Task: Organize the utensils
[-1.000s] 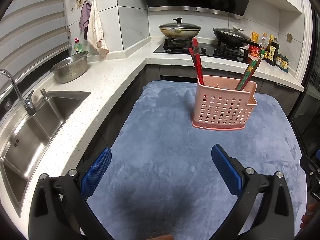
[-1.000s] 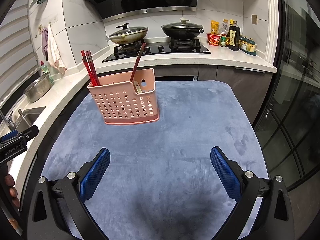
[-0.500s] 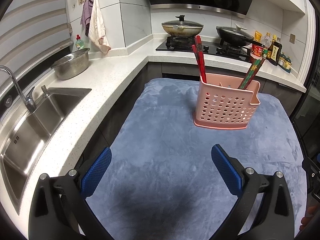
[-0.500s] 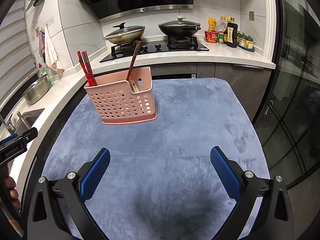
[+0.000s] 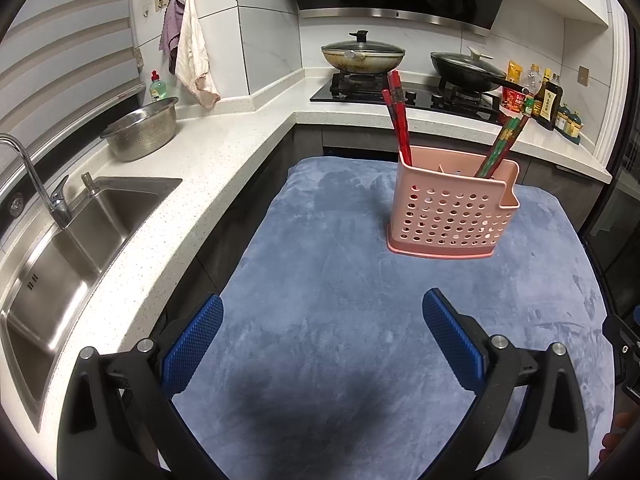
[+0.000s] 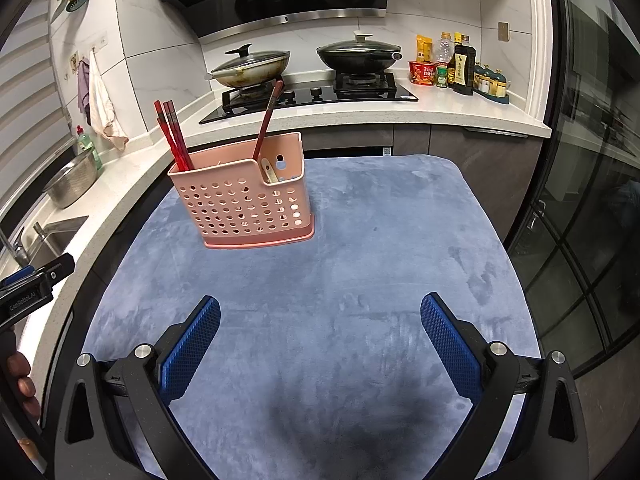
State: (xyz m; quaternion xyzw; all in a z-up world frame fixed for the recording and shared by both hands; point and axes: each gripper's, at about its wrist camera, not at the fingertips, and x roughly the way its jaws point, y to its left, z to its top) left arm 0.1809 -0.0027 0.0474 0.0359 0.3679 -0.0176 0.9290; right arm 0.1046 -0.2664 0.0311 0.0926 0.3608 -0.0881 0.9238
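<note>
Over the last sec both views pulled back a bit and rose; the pink holder sits a little further off, far-centre on the blue mat, w/ red chopsticks at its left end, more at the right. Left gripper and right gripper hang released, nothing held. No loose utensils on the mat, so the sort looks about done.

Ahead of the left gripper, the pink utensil holder hides the lower ends of the red chopsticks and the patterned chopsticks behind its perforated wall. Beyond the right gripper, only the tip of a wooden utensil shows in the holder's notch, its kind unclear. The bottle labels far ahead are too small to read, and a hand to the left is cut by the frame edge.
</note>
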